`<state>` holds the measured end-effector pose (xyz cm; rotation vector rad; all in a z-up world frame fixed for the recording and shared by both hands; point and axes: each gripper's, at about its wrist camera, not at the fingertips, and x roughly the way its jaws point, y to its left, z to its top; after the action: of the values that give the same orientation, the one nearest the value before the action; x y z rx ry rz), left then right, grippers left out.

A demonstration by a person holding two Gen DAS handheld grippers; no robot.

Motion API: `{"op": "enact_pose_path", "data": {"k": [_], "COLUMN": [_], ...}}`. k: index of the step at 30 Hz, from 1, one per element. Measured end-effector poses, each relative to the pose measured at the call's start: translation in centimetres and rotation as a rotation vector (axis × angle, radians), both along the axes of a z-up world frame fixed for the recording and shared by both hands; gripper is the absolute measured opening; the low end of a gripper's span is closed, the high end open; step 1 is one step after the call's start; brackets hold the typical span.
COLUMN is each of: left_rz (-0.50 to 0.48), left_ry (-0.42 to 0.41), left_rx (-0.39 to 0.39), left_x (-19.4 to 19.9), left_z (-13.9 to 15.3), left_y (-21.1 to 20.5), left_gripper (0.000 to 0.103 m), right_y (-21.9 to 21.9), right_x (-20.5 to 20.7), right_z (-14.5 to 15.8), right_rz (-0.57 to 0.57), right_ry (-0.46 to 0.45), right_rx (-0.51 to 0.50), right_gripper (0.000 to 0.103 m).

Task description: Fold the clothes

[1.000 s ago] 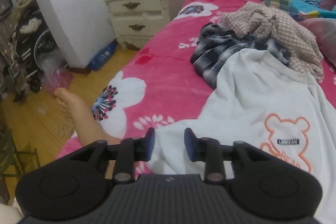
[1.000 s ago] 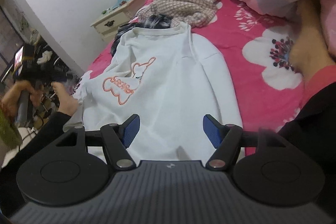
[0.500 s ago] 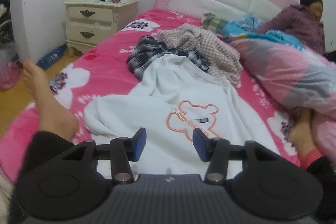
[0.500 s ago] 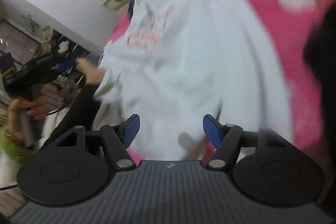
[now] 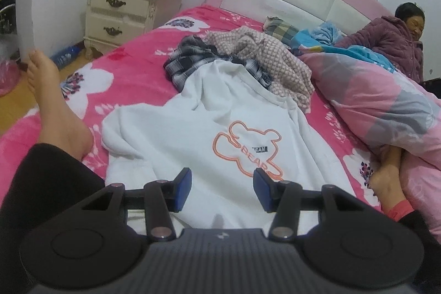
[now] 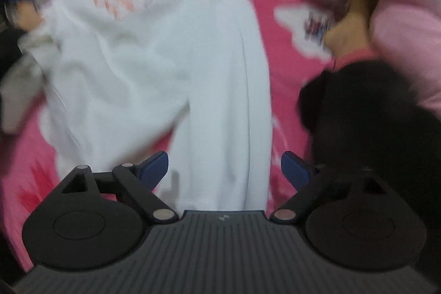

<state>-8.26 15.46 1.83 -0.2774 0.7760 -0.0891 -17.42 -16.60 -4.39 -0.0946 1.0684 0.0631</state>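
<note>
From the left wrist, the white sweatshirt [image 5: 193, 134] lies face up on the pink bed [image 5: 132, 79], collar toward the heap of checked clothes [image 5: 242, 59]. To fold it well, I'd judge each hand should take a hem corner and keep the cloth flat. The left gripper [image 5: 222, 185] hovers over the lower hem, fingers about half apart, gripping nothing.

From the right wrist, blurred, the right gripper [image 6: 224, 170] hangs above the sweatshirt's right edge [image 6: 220, 101], its fingers opening wide, cloth below them but not pinched.
</note>
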Motion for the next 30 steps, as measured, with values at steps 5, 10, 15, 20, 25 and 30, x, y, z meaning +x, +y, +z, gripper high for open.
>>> {"op": "enact_pose_path", "data": {"k": [5, 10, 15, 20, 25, 30], "left_rz": [0.002, 0.016, 0.055, 0.099, 0.124, 0.134], "left_ry": [-0.009, 0.035, 0.048, 0.034, 0.028, 0.034], "left_rx": [0.002, -0.026, -0.027, -0.021, -0.009, -0.01], "left_x": [0.0, 0.5, 0.8, 0.8, 0.9, 1.0], "left_z": [0.0, -0.6, -1.0, -0.7, -0.4, -0.5], "left_y": [-0.3, 0.1, 0.5, 1.2, 1.9, 2.0], "left_gripper": [0.051, 0.051, 0.05, 0.05, 0.05, 0.05], "right_y": [-1.1, -2.8, -4.9, -8.2, -9.4, -6.7], "right_x": [0.1, 1.1, 6.7, 14.8, 12.0, 6.7], "right_z": [-2.3, 1.3, 8.8, 13.9, 13.1, 4.1], "right_rz": [-0.028, -0.065, -0.08, -0.206, -0.277, -0.145], "right_ry": [0.076, -0.065, -0.359, -0.614, -0.623, -0.135], "right_rx": [0.061, 0.07, 0.049, 0.024, 0.173, 0.607], "right_gripper": [0.046, 0.003, 0.003, 0.039, 0.071, 0.074]}}
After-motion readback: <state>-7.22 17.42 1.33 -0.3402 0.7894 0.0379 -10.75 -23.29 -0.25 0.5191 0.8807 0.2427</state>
